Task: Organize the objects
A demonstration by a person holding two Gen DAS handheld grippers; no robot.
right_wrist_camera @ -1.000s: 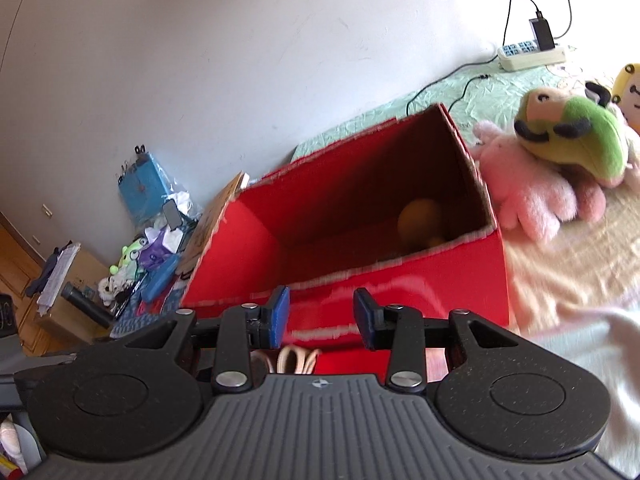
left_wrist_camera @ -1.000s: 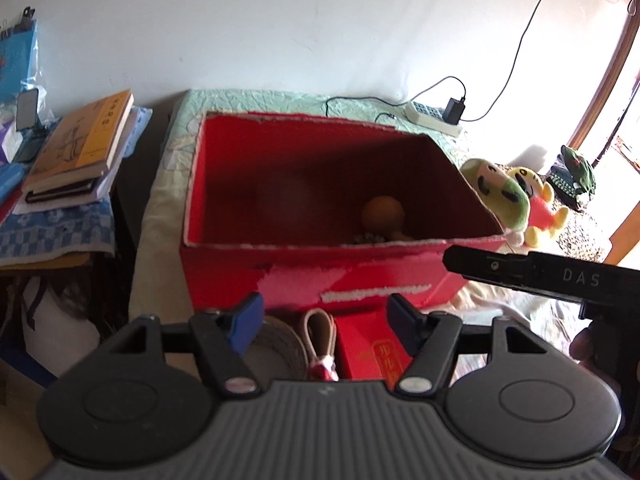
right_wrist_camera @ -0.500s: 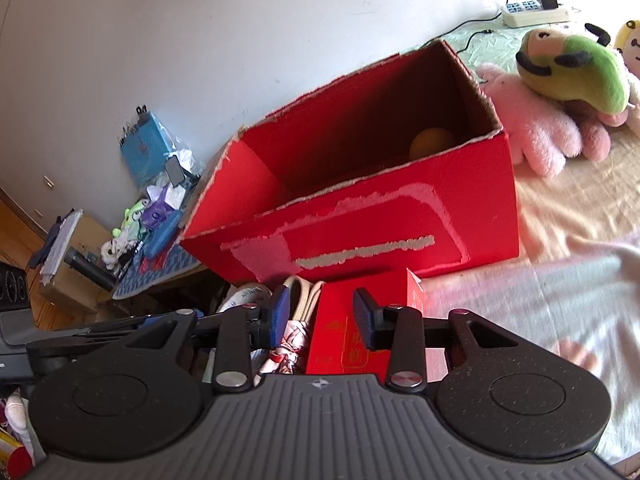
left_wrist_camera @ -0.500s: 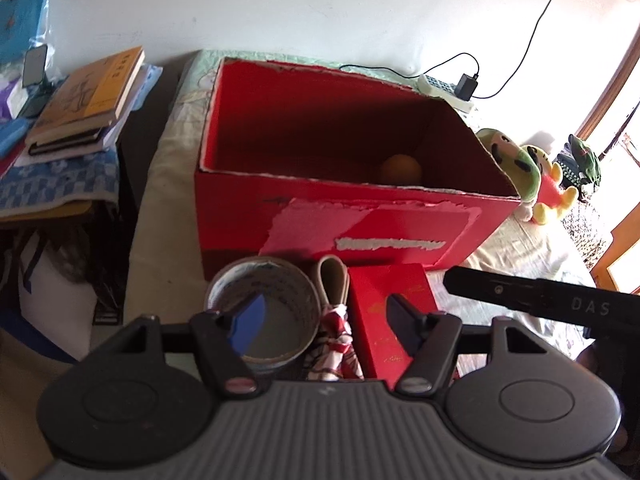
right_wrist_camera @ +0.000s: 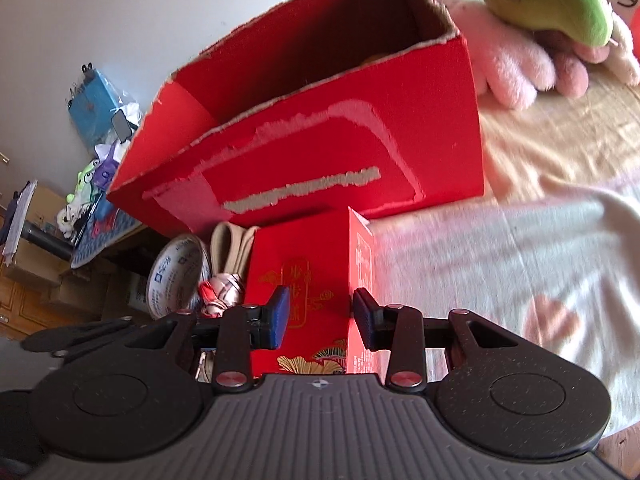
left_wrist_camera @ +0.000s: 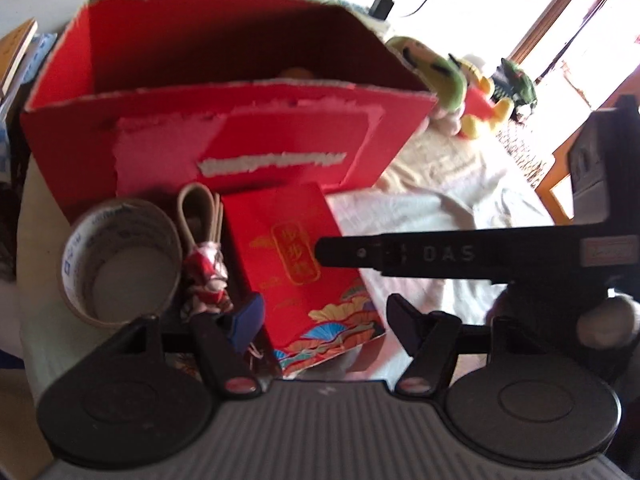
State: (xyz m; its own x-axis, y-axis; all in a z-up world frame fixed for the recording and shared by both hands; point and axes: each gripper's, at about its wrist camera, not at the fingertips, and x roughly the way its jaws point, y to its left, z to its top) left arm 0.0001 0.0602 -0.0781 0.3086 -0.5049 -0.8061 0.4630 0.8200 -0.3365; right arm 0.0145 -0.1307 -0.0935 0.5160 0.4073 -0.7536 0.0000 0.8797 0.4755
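A small red gift box [left_wrist_camera: 288, 248] with gold print lies on the bed in front of a large open red carton [left_wrist_camera: 240, 136]. My left gripper [left_wrist_camera: 326, 320] hangs open just above the gift box's near end, its pads clear of the box. My right gripper [right_wrist_camera: 320, 316] is open too, over the same gift box [right_wrist_camera: 304, 264], without touching it. The right gripper's black bar [left_wrist_camera: 440, 254] crosses the left wrist view. A tape roll [left_wrist_camera: 120, 264] and a folded red-and-white umbrella [left_wrist_camera: 206, 276] with a beige strap lie left of the gift box.
Plush toys [right_wrist_camera: 548, 12] and a pink plush [right_wrist_camera: 508, 64] lie right of the carton [right_wrist_camera: 320, 152] on the pale bedsheet [right_wrist_camera: 540, 240]. An orange ball [left_wrist_camera: 296, 73] barely shows inside the carton. A cluttered side table [right_wrist_camera: 96, 120] with books [left_wrist_camera: 16, 52] stands to the left.
Both grippers have dropped and tipped downward toward the bed. The gift box, tape roll and umbrella have come into full view and look larger. Neither gripper's jaw gap has changed.
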